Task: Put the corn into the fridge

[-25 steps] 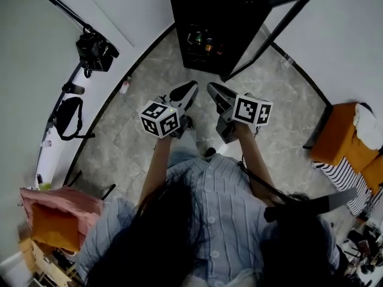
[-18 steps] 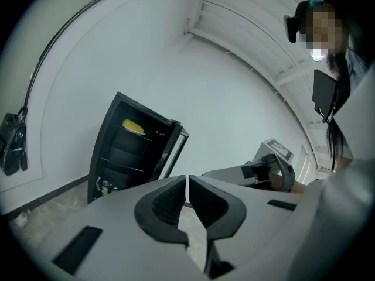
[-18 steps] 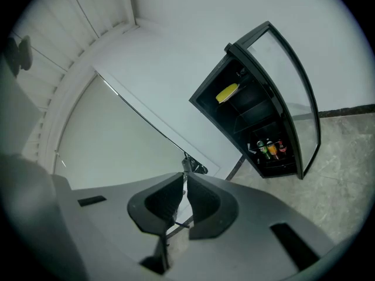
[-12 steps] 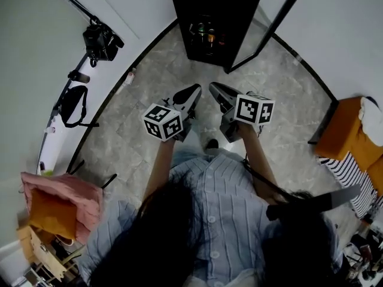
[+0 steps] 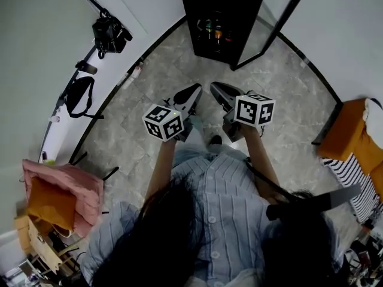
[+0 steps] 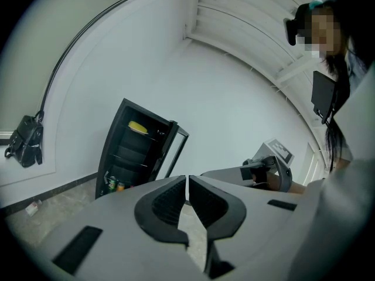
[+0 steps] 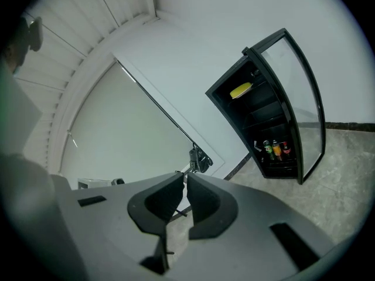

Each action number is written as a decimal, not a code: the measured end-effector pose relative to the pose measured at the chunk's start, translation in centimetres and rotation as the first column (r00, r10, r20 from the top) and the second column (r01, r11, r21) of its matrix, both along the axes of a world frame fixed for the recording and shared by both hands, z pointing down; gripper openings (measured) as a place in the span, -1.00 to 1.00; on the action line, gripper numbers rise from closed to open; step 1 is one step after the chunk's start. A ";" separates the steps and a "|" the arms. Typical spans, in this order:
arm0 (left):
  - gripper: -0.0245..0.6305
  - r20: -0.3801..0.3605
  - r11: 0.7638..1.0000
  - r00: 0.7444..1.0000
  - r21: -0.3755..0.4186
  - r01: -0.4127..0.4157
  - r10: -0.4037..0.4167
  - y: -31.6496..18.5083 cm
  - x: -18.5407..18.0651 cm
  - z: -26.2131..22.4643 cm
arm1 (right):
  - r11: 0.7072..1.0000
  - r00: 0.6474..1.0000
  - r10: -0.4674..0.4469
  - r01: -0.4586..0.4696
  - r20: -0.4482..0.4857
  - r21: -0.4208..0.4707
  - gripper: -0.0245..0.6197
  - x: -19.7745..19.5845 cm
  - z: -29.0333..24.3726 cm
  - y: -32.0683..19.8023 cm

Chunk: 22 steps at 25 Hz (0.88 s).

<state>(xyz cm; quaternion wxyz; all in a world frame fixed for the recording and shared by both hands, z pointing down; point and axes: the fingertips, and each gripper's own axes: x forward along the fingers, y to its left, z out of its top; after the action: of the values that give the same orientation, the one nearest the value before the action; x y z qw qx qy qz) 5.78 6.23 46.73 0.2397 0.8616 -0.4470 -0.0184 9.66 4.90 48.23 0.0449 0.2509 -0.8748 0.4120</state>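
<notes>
Corn (image 6: 137,126): yellow, lying on top shelf inside fridge (image 5: 221,5), seen in both gripper views (image 7: 241,90). In head view it is cut off by the top edge. Looks already placed; neither gripper near it.

Fridge door (image 5: 281,17) stands open, swung to the person's right. Drink cans (image 5: 212,31) on bottom shelf.

L gripper (image 5: 190,94): jaws together, nothing between them (image 6: 187,189). R gripper (image 5: 218,91): jaws closed to a thin slit, also empty (image 7: 185,183). Both held side by side in front of the body, well apart from fridge, pointing roughly toward it.

Risks (judgement):
- Door left open, so job arguably unfinished.
- If door gets pushed shut w/ closed jaw tips, they could slip on the glass or frame, and a hard slam might jolt the corn, which may roll since it is round. Can't tell how far back on the shelf it sits.

Vs 1.0 s ago, head view: fridge has slid up and right in frame and shows less; corn on top shelf was visible then, now out of frame. Camera bag (image 5: 111,31) on wall also shifted up-right. Grippers about same place and both closed as before. Reads as person backing off or head tilting; can't tell which.
</notes>
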 end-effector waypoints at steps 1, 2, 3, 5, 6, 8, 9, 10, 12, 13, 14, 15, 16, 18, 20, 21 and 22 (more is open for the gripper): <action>-0.90 0.001 1.000 1.000 0.002 0.000 0.000 0.3 0.1 0.0 | 1.000 1.000 -0.004 0.004 -0.002 0.006 -0.83 0.0 0.0 0.3; -0.90 0.001 1.000 1.000 0.003 0.000 0.000 0.6 0.1 0.0 | 1.000 1.000 -0.007 0.007 -0.004 0.012 -0.83 0.0 0.0 0.5; -0.90 0.000 1.000 1.000 0.005 0.001 -0.001 1.0 0.2 0.0 | 1.000 1.000 -0.009 0.009 -0.005 0.017 -0.83 -0.1 -0.1 0.8; -0.90 0.000 1.000 1.000 0.011 0.005 -0.005 1.6 0.1 -0.1 | 0.999 1.000 -0.016 0.016 -0.006 0.028 -0.83 -0.2 -0.3 1.3; -0.90 0.001 1.000 1.000 0.014 0.009 -0.009 1.9 0.0 -0.2 | 0.999 1.000 -0.020 0.020 -0.006 0.033 -0.83 -0.4 -0.3 1.6; -0.90 0.002 1.000 1.000 0.024 0.016 -0.016 2.9 -0.2 -0.2 | 0.998 0.999 -0.030 0.031 -0.010 0.046 -0.83 -0.6 -0.3 2.5; -0.90 0.002 0.999 1.000 0.029 0.020 -0.020 3.5 -0.2 -0.2 | 0.998 0.999 -0.036 0.037 -0.013 0.053 -0.83 -0.6 -0.2 3.1; -0.90 0.002 0.999 1.000 0.033 0.025 -0.025 4.0 -0.3 -0.1 | 0.997 0.999 -0.042 0.043 -0.016 0.059 -0.83 -0.8 -0.2 3.6; -0.90 0.000 0.999 0.999 0.036 0.038 -0.038 4.5 -0.7 -0.1 | 0.996 0.998 -0.056 0.058 -0.022 0.066 -0.83 -1.1 -0.1 4.0; -0.90 -0.001 0.998 0.999 0.037 0.045 -0.045 4.4 -0.9 -0.2 | 0.996 0.998 -0.063 0.064 -0.025 0.067 -0.83 -1.3 -0.2 4.0; -0.90 -0.003 0.998 0.999 0.038 0.051 -0.051 4.4 -1.0 -0.3 | 0.995 0.997 -0.068 0.070 -0.028 0.067 -0.83 -1.5 -0.3 4.0; -0.90 -0.006 0.998 0.998 0.040 0.056 -0.056 4.5 -1.1 -0.4 | 0.995 0.997 -0.073 0.075 -0.030 0.068 -0.83 -1.5 -0.3 4.2; -0.90 -0.008 0.997 0.998 0.043 0.060 -0.060 4.8 -1.1 -0.5 | 0.994 0.997 -0.077 0.079 -0.031 0.069 -0.83 -1.5 -0.4 4.5; -0.90 -0.012 0.997 0.998 0.051 0.063 -0.063 5.5 -1.0 -0.7 | 0.994 0.996 -0.079 0.081 -0.033 0.075 -0.83 -1.3 -0.5 5.2; -0.90 -0.012 0.997 0.998 0.055 0.060 -0.059 5.9 -0.8 -0.9 | 0.994 0.997 -0.074 0.076 -0.035 0.081 -0.83 -1.0 -0.6 5.6; -0.90 -0.012 0.997 0.998 0.056 0.057 -0.056 6.0 -0.8 -1.0 | 0.994 0.997 -0.069 0.072 -0.035 0.083 -0.83 -1.0 -0.7 5.7; -0.90 -0.012 0.997 0.999 0.056 0.053 -0.052 6.0 -0.8 -1.1 | 0.994 0.997 -0.064 0.067 -0.034 0.084 -0.83 -0.9 -0.8 5.7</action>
<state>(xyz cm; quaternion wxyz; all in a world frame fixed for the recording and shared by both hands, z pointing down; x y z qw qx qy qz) 5.02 12.22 45.68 0.2173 0.8559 -0.4675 -0.0417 8.74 10.60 47.41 0.0615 0.2301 -0.8985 0.3687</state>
